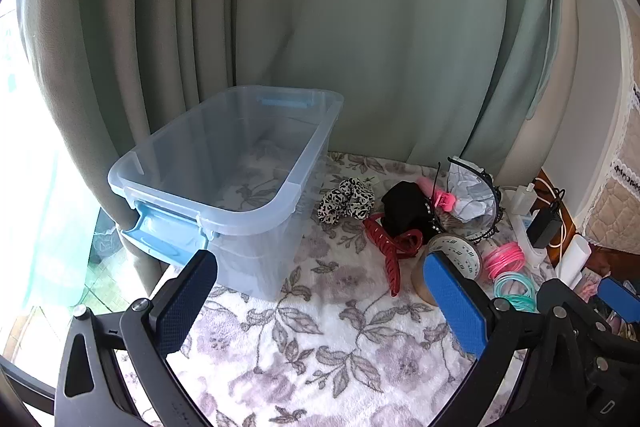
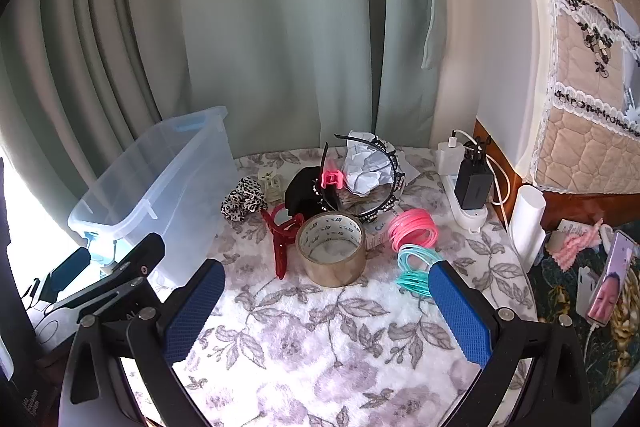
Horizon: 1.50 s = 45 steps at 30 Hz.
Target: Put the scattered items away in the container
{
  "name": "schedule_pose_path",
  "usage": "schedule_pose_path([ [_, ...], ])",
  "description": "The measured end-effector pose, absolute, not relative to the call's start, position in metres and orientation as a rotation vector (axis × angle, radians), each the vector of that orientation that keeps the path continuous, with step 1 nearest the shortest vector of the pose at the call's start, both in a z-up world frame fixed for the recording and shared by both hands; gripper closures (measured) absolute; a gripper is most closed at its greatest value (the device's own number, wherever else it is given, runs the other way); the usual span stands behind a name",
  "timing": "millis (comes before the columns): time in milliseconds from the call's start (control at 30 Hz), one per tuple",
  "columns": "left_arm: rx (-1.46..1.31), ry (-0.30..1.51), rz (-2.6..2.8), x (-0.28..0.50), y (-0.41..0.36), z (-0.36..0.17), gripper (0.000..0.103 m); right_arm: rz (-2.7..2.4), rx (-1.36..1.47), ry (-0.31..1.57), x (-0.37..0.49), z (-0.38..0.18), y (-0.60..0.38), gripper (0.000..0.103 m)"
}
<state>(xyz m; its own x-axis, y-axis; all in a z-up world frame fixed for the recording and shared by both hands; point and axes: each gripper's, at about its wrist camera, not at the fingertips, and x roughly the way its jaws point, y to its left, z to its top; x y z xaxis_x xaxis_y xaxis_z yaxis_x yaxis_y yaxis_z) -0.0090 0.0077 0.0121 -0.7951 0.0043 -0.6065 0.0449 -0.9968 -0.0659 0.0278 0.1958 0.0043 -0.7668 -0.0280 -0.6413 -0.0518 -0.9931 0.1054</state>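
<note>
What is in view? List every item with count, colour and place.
container: 1, clear with blue latches, left, nothing in it
scrunchie: 1, leopard print, beside container
red hair claw: 1, left of tape
tape roll: 1, brown, front centre
black cloth: 1, behind tape
pink clip: 1, on black cloth
headband: 1, black, around crumpled paper
pink rings: 1 stack, right of tape
teal rings: 1 stack, front right
power strip: 1, white, right edge
left gripper: open
right gripper: open
</note>
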Motion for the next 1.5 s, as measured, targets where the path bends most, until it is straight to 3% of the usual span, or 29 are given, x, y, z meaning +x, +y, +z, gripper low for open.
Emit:
schedule_pose_path([
  [533, 1.109, 0.064, -2.995, -0.016, 0.028, -0.001, 0.000, 2.872, -1.034, 0.264, 0.024, 0.001, 0.244, 0.000],
  [633, 1.183, 0.021, -3.012, -0.021, 0.046, -0.010, 0.000, 2.815, -1.079, 0.348, 0.015, -0.013, 0.270, 0.000],
  [1033, 1.415, -0.057, -2.992, -0.084, 0.110, -0.053, 0.001, 2.694, -1.299, 0.316, -0.033, -0.080, 0.308, 0.006],
  [1233, 1.543, 0.020, -2.903, -0.123, 0.117, -0.079, 0.018, 2.642, -1.411, 0.300, -0.059, -0.116, 0.319, 0.022],
  [1367, 1.612, 0.060, -2.842, -0.139, 0.120, -0.099, 0.044, 2.665, -1.402, 0.360, -0.064, -0.126, 0.326, 0.023],
  [1500, 1.666, 0.095, -2.792, -0.152, 0.121, -0.116, 0.051, 2.692, -1.397, 0.401, -0.069, -0.129, 0.328, 0.039],
])
